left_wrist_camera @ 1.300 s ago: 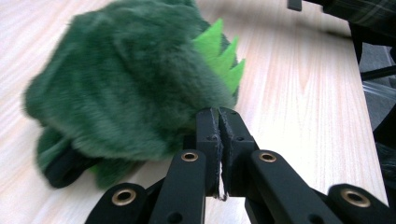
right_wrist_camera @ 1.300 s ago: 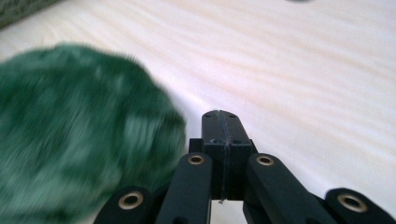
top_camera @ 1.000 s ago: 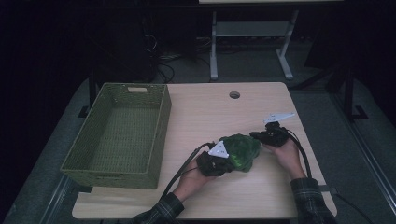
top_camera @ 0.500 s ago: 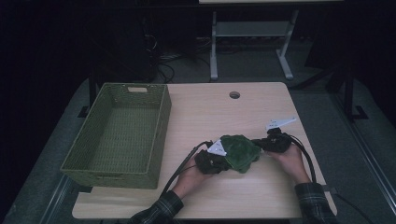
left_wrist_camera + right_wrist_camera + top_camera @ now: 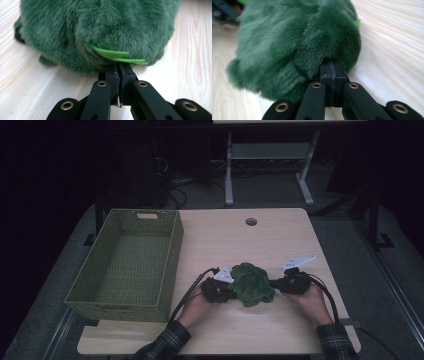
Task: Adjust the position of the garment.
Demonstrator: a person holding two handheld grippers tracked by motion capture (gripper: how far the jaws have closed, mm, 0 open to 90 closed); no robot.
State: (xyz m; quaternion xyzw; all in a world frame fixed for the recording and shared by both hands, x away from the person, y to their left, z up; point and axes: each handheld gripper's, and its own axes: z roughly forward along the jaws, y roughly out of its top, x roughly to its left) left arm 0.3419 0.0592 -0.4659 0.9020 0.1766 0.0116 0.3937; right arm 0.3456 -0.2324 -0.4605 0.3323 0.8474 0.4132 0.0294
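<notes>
A green plush toy lies at the table's near right, right of the wicker basket. The left gripper and right gripper each pinch its fur from opposite sides. It looks light, soft and floppy; fur folds at the edges seem the best hold.

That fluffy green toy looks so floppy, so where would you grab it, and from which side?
By its fur edges, from both sides at table level. The green plush toy is soft and lies low on the table, so the left gripper and right gripper each pinch a fold at opposite ends, probably to lift it evenly.
</notes>
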